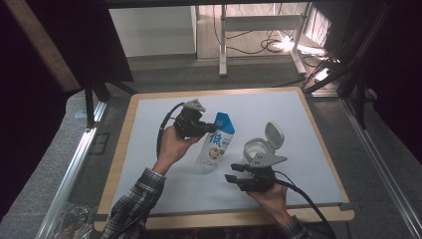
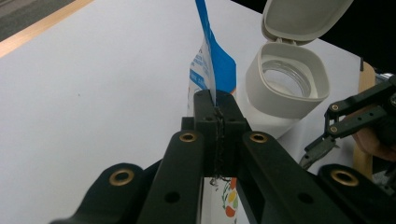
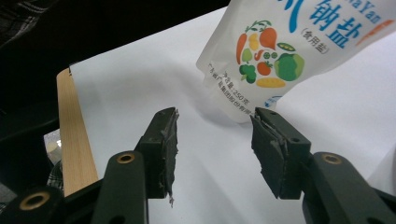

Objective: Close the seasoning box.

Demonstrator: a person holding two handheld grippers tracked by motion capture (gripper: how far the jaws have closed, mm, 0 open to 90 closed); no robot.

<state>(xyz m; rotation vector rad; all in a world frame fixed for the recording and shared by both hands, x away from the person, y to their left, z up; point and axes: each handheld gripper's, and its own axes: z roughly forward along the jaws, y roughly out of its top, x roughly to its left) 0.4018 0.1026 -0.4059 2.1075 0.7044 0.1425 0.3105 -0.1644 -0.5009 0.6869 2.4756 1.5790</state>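
A white and blue salt pouch [image 1: 216, 142] printed with vegetables stands tilted near the middle of the white mat [image 1: 149, 114]. My left gripper [image 1: 211, 128] is shut on its blue top edge; in the left gripper view the jaws [image 2: 217, 100] pinch the thin pouch edge [image 2: 212, 65]. Right of the pouch stands a white jar [image 1: 256, 148] with its flip lid [image 1: 273, 134] open, also in the left gripper view [image 2: 280, 102]. My right gripper [image 1: 231, 174] hovers in front of the jar, pointing left. Its jaws [image 3: 215, 140] are open and empty, just short of the pouch bottom [image 3: 289, 51].
The white mat lies on a wooden board [image 1: 234, 219] whose edge runs along the front. A metal frame and table legs [image 1: 223, 45] with cables stand on the floor beyond the board. Dark rails [image 1: 74, 164] flank both sides.
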